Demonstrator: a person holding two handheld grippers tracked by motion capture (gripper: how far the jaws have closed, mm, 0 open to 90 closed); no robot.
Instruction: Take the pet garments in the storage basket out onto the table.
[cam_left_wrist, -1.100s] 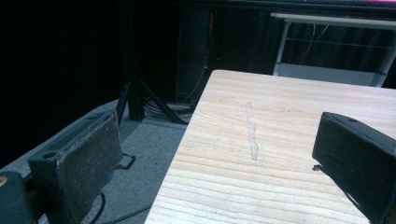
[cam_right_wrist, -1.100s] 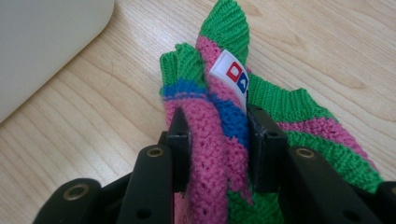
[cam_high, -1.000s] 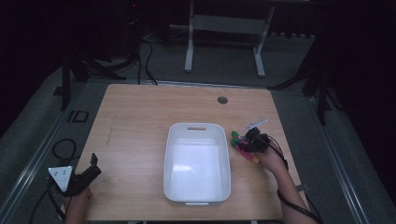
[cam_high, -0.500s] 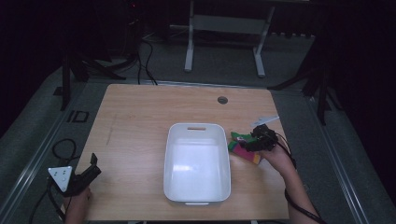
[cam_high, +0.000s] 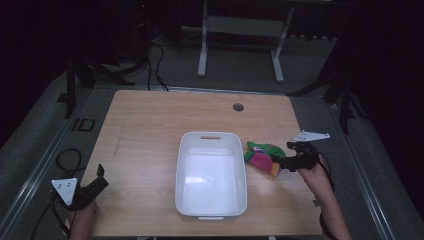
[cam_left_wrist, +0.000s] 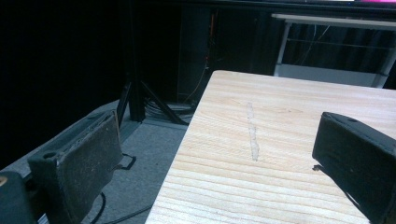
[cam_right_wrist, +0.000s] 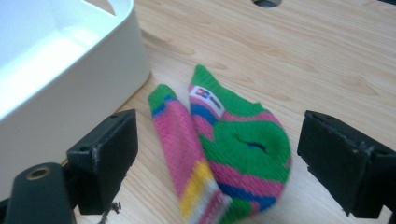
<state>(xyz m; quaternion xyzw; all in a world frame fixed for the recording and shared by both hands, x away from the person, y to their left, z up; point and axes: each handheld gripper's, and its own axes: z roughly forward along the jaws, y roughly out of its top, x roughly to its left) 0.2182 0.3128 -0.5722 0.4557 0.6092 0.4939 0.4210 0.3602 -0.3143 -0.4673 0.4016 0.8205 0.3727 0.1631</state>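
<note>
Right gripper (cam_right_wrist: 212, 163) jaws wide, empty, straddling the striped pink-green knit sock (cam_right_wrist: 224, 154) lying on the wooden table (cam_high: 150, 130) just beside the white plastic tub (cam_high: 210, 175). Left gripper (cam_high: 82, 190) open, empty, well apart.

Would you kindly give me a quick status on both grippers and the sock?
Right gripper open, jaws straddling striped sock on table beside white bin. Left gripper open, idle at table's near-left corner. Nothing blocking.
</note>
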